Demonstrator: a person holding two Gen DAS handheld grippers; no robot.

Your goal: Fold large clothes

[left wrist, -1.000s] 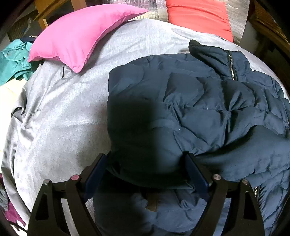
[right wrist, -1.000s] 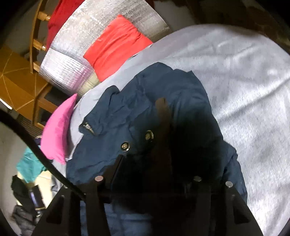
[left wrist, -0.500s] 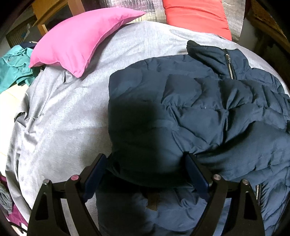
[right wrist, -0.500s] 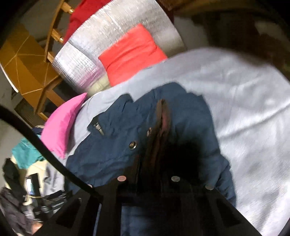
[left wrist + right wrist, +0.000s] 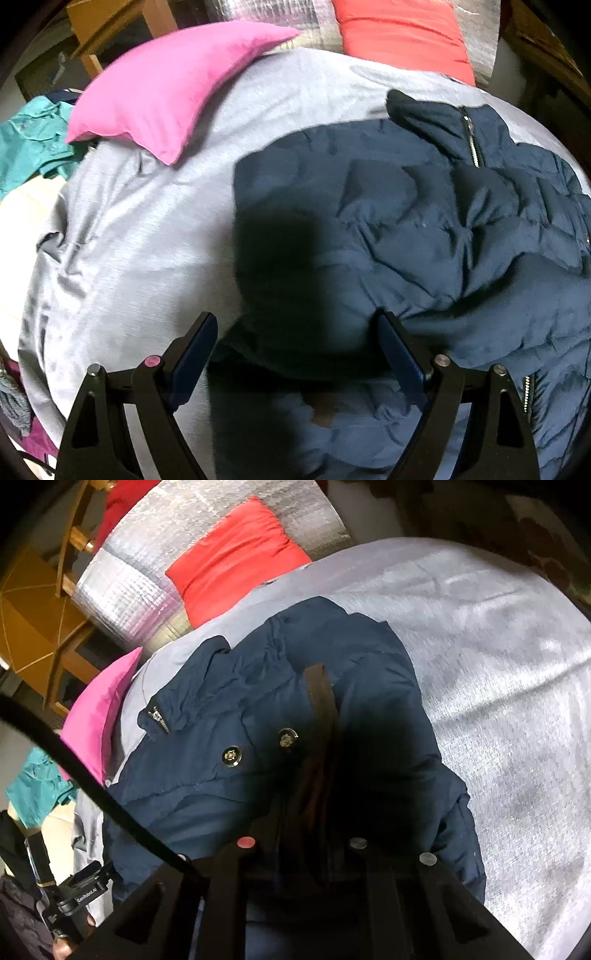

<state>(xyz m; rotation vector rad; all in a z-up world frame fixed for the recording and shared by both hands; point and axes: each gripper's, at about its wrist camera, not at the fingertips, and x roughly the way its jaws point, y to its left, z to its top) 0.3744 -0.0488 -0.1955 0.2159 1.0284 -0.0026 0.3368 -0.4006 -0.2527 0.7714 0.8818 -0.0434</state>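
A navy puffer jacket [image 5: 424,229] lies on the grey sheet [image 5: 147,240], collar and zipper [image 5: 472,144] toward the far side. My left gripper [image 5: 295,317] stands open over the jacket's near left bulge, with its left pad clear of the cloth. In the right wrist view the jacket [image 5: 332,657] shows two snap buttons [image 5: 231,756] and a brown strip [image 5: 319,690] running into my right gripper [image 5: 306,812]. Its jaws are close together with that fold pinched between them, and they are just opening. Shadow hides the pads.
A pink pillow [image 5: 166,92] and a red cushion [image 5: 399,33] lie at the far edge against a silver foil mat [image 5: 129,590]. Teal clothing [image 5: 26,144] is heaped off to the left. Wooden furniture [image 5: 33,620] stands behind. Bare grey sheet [image 5: 498,664] spreads to the right.
The right gripper's jaws came together on the jacket's brown-edged fold. The left gripper has stayed wide over the jacket.
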